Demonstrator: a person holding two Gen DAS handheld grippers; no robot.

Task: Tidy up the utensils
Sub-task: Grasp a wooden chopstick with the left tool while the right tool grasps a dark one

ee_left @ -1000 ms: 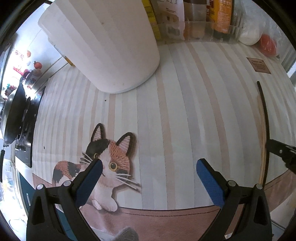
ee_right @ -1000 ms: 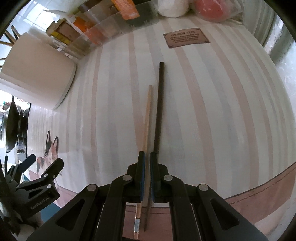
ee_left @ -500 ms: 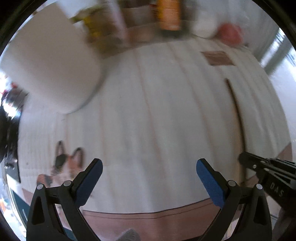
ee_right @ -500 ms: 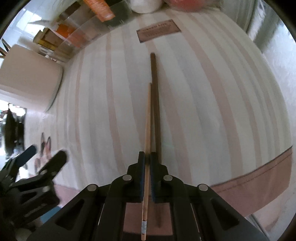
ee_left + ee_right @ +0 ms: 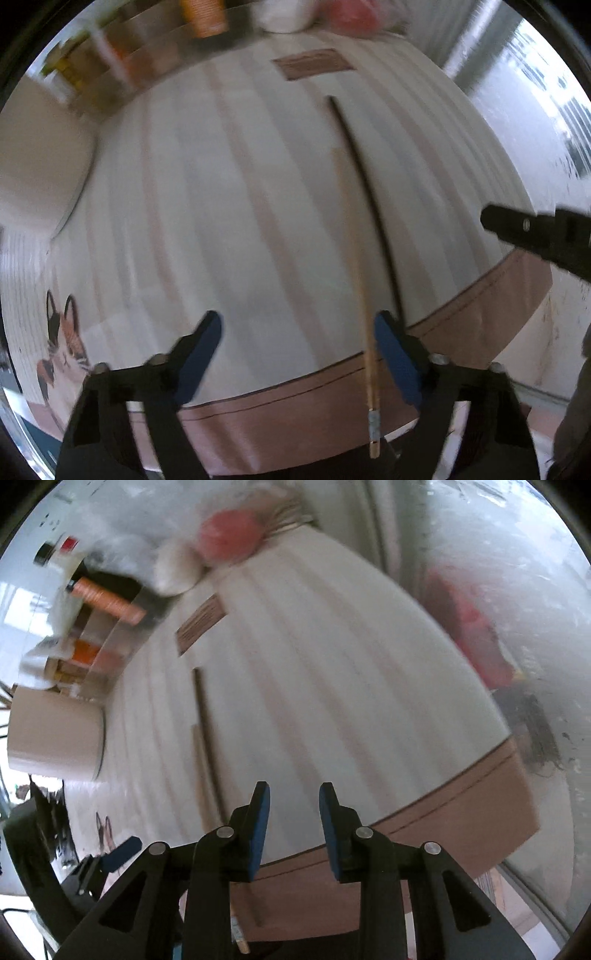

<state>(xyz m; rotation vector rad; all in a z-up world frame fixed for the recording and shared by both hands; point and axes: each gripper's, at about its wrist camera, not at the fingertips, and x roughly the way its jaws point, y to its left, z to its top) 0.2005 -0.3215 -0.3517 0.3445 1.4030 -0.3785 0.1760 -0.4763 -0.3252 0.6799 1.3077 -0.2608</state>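
Closing on the light wooden chopstick [image 5: 364, 317] looked like the riskiest part of the moment. The left gripper [image 5: 295, 360] pointed straight down at the striped cloth [image 5: 207, 206], its jaws apart and just then narrowing, with that chopstick lying between the blue pads but far off centre, hard by the right-hand pad and touching neither so far as the blurred frame showed. As I judged it, an off-centre close could push the stick sideways and roll it rather than pinch it. The dark chopstick [image 5: 369, 192] lay just beyond the right-hand pad, outside the jaws and near the light one; that finger could come down on it or knock it further askew, leaving the pair crossed.

The light chopstick's butt end overhung the table's near edge below the gripper, so a nudge might have tipped it off.

The right gripper [image 5: 294, 834] had its jaws apart with nothing between them, having just been opening, and only bare cloth lay ahead of its pads. It stood off to the right of the left gripper, apart from both chopsticks, so it seemed not to be in the way.

Well ahead and to the left of the left gripper stood a large white cylindrical container [image 5: 55, 734], possibly the utensil holder. Jars and packets crowded the far edge beyond a brown printed label [image 5: 314, 64].
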